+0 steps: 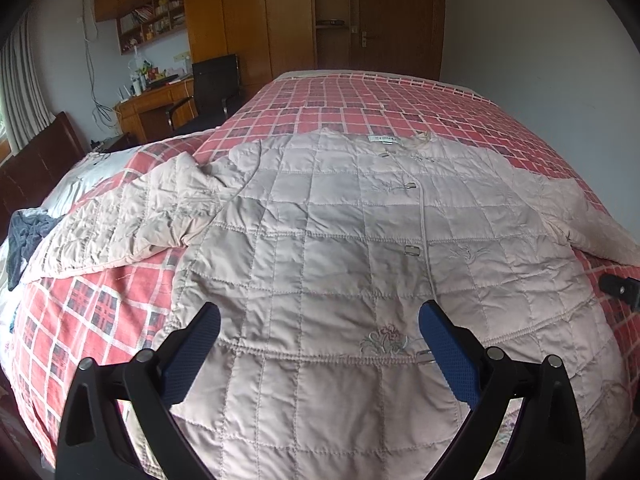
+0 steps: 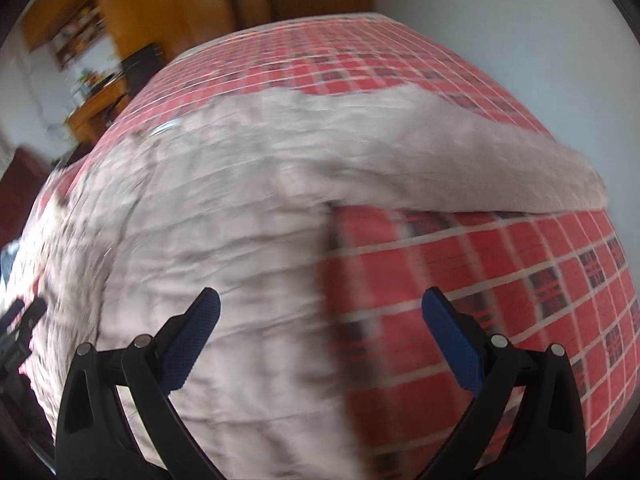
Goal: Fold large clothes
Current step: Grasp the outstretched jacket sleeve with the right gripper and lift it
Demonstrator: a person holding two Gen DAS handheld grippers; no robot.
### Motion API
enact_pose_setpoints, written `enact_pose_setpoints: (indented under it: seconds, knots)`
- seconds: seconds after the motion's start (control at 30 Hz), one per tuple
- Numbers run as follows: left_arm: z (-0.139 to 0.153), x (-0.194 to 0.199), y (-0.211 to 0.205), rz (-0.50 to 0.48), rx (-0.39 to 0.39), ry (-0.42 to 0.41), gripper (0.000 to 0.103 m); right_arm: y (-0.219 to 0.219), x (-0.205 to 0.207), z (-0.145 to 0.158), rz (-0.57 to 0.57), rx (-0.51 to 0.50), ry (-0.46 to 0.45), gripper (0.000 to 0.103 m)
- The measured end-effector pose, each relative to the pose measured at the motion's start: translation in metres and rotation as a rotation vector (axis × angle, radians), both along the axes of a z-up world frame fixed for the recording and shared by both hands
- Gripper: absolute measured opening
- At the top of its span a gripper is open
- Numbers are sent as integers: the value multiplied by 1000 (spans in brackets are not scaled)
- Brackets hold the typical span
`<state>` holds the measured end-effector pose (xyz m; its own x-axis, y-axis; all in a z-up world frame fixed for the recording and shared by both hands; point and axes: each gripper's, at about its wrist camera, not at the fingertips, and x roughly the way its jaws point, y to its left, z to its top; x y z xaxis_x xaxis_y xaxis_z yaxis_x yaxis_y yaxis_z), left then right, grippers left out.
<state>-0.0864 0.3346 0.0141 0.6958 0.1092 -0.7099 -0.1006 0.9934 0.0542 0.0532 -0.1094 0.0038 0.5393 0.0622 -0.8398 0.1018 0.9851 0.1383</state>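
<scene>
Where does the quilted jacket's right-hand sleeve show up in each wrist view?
Left wrist view: the sleeve runs off toward the right edge, above the other tool's black tip.
Right wrist view: the same sleeve stretches across the upper middle to the right, blurred.
Shared landmark: the red plaid bedspread beneath the pale quilted jacket.

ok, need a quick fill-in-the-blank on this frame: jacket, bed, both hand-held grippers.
1. The quilted jacket lies spread on a ____ plaid bedspread.
2. The left hand-held gripper is ____, holding nothing.
3. The right hand-held gripper view is ____ by motion.

Missing words: red; open; blurred
</scene>
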Motion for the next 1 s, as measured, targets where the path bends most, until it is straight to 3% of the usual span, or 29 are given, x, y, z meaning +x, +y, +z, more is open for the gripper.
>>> enact_pose_setpoints:
  seconds: [0.17,0.3,0.47,0.7,0.73,0.8,0.87,1.0]
  knots:
    - [-2,14,-2,-4,-10,4,99,-119,45,-22,-196,71,145,100]
    - [-6,20,-5,-14,-6,12,99,-190,57,-40,-328,87,192,100]
    - [-11,23,-8,-17,3,26,99,-245,64,-56,-405,199,181,100]
    - [-13,22,-10,-18,8,25,99,-278,70,-61,-463,295,98,98]
    - [-13,22,-10,-20,11,25,99,-281,70,-61,-475,295,84,95]
    - [-12,21,-10,-20,16,23,99,-287,72,-59,-508,265,75,67]
    - [-11,21,-9,-20,14,19,99,-290,78,-59,-529,251,72,51]
    - [-10,18,-7,-18,14,14,99,-301,79,-59,-496,348,44,9]
